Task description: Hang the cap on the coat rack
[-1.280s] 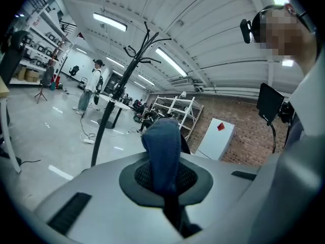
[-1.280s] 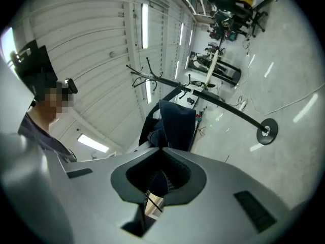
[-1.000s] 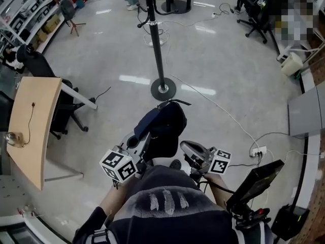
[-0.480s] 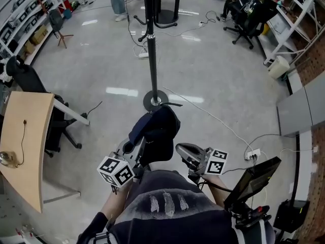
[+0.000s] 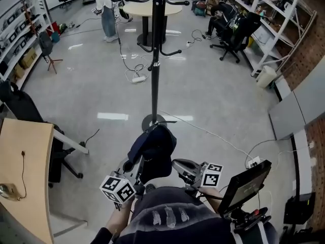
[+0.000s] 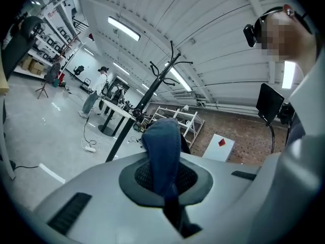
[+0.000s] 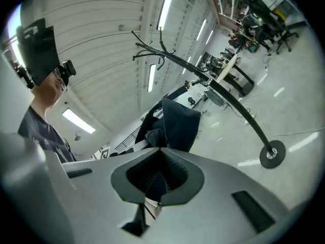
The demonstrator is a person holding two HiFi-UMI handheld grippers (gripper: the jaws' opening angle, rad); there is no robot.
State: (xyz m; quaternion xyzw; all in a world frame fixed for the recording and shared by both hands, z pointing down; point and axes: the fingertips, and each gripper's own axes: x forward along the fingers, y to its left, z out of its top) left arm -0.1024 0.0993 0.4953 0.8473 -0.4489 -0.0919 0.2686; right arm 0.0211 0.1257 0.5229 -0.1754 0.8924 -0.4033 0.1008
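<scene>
A glossy grey floor [image 5: 228, 100] mirrors the ceiling strip lights [image 6: 124, 28] as pale bars. A round table [image 5: 147, 8] and black office chairs [image 5: 234, 32] stand at the far end. White shelving [image 5: 277, 14] lines the right side by a brick wall [image 5: 304, 55], a wooden desk [image 5: 25, 172] sits near left, and a white power strip [image 5: 137, 79] lies on the floor.
</scene>
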